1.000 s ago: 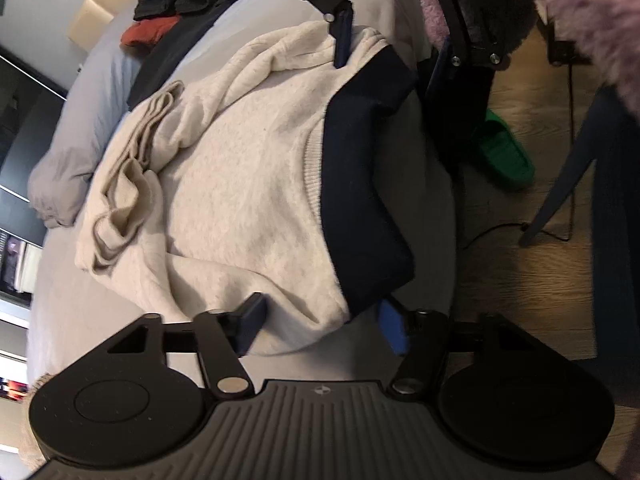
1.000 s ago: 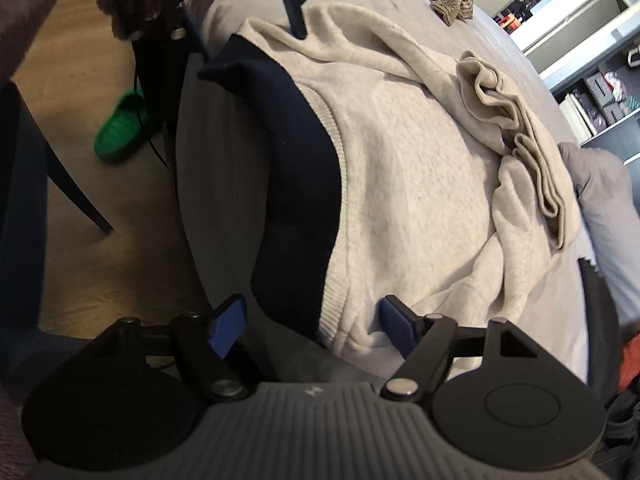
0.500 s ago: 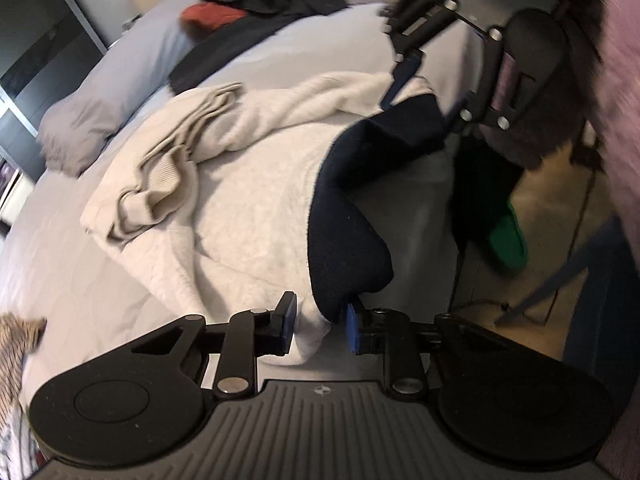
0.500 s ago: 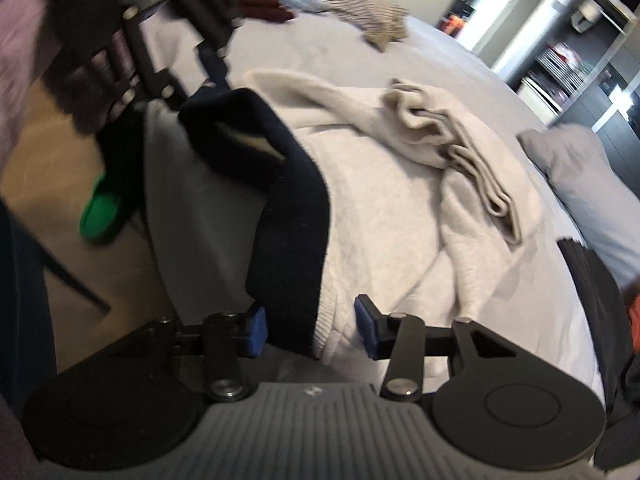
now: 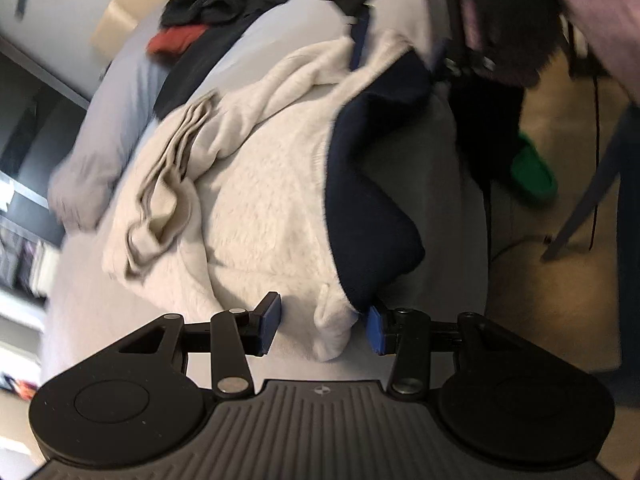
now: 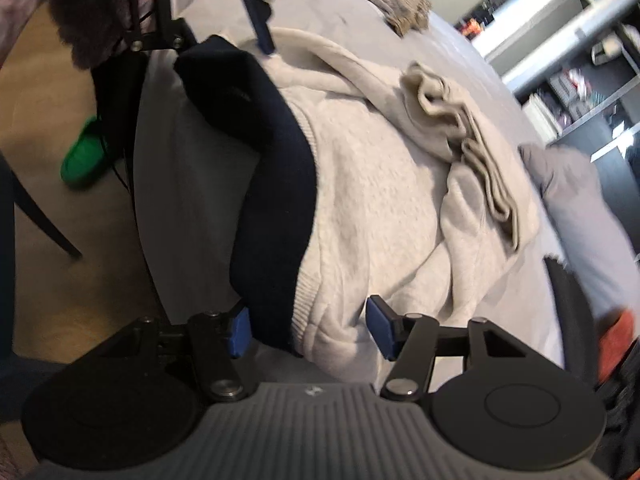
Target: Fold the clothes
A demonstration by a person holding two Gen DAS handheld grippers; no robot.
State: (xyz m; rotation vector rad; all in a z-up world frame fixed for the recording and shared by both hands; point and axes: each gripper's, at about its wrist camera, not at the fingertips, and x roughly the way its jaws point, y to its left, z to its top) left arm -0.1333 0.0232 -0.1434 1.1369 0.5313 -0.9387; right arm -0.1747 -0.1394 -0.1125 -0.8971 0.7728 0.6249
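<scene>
Two grippers sit at opposite corners of one sweater (image 5: 272, 200), and both stand with their jaws spread, the cloth lying loose between the blue pads and pinched by neither. Your left gripper (image 5: 320, 330) straddles a cream corner where the navy band (image 5: 360, 208) ends. Your right gripper (image 6: 308, 330) straddles the other end of that band, with its left pad just beside the navy cloth.

Judging by how the corners lie in the gaps, the step in hand is either taking hold of the hem or letting it go; the pictures fit both. If you mean to grip, push each gripper in until both layers, cream and navy, sit deep between the pads, then press the jaws together at the same time, so one side does not drag ahead of the other. Hold the two corners level and keep the band taut between them. If you are letting go, draw straight back so the pads do not snag the ribbing.

The sweater lies on a grey bed (image 6: 200, 200), its navy band hanging at the edge nearest the floor. The body is cream and fairly flat in the middle. On the far side a sleeve (image 6: 472, 140) is bunched into thick, crumpled ridges and will want smoothing. Other clothes (image 5: 208, 4) sit piled further up the bed, well apart.
</scene>
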